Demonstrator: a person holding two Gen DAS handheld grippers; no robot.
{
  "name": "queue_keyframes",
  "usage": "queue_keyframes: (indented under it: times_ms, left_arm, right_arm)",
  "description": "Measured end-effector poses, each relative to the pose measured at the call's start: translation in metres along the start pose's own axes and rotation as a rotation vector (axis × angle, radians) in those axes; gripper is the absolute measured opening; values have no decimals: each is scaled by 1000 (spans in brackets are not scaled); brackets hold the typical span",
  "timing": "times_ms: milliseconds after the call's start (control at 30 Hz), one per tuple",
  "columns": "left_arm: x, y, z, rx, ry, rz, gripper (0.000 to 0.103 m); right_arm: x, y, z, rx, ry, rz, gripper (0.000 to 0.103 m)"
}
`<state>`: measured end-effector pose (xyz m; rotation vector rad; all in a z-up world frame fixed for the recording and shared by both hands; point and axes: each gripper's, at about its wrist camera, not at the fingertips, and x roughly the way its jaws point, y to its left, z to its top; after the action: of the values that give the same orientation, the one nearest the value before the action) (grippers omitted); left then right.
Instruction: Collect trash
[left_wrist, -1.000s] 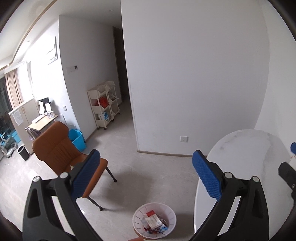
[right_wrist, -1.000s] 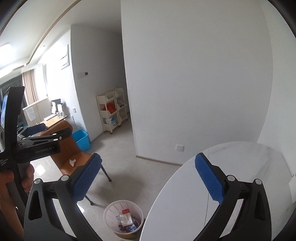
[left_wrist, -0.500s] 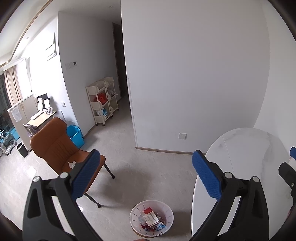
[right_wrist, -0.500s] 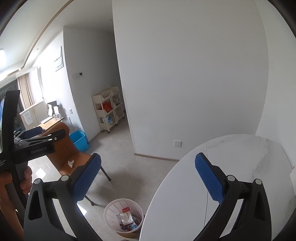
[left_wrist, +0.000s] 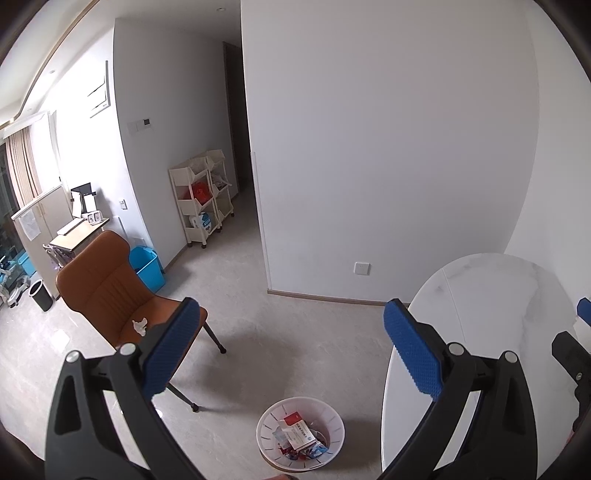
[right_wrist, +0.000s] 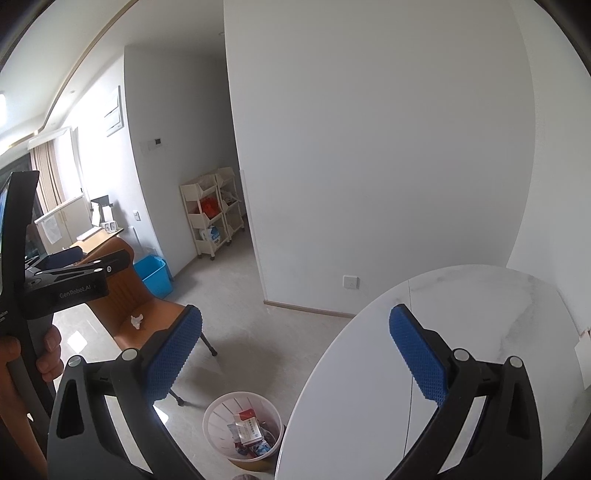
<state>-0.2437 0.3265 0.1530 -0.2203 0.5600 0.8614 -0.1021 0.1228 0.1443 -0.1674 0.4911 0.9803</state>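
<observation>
A white waste basket (left_wrist: 334, 424) with boxes and wrappers in it stands on the floor by the round white table (left_wrist: 491, 306); it also shows in the right wrist view (right_wrist: 218, 410). A crumpled white tissue (left_wrist: 140, 326) lies on the seat of the orange chair (left_wrist: 107, 280), also seen from the right wrist (right_wrist: 137, 319). My left gripper (left_wrist: 291, 350) is open and empty, held high above the floor. My right gripper (right_wrist: 295, 352) is open and empty, over the table's edge (right_wrist: 480, 314).
A blue bin (left_wrist: 147, 269) stands behind the chair by the wall. A cream shelf cart (left_wrist: 201, 199) is at the hallway mouth. A small black bin (left_wrist: 40, 295) and a desk (left_wrist: 77, 230) are at far left. A white wall corner (left_wrist: 264, 221) juts out ahead.
Both views have shifted slightly; the chair and the tissue on its seat show more fully now. Both grippers stay open and empty.
</observation>
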Motion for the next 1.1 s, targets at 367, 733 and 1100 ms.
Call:
queue_keyframes:
  times_ms: [367, 733, 1100]
  left_arm:
    - [6, 0, 0, 0, 8, -12, 95]
    - [8, 1, 0, 3, 8, -13, 95]
    - [17, 3, -3, -6, 14, -6, 95]
  right_arm:
    - [5, 0, -4, -3, 3, -12, 101]
    - [6, 0, -6, -4, 5, -14, 101]
    - [6, -1, -7, -2, 13, -17, 101]
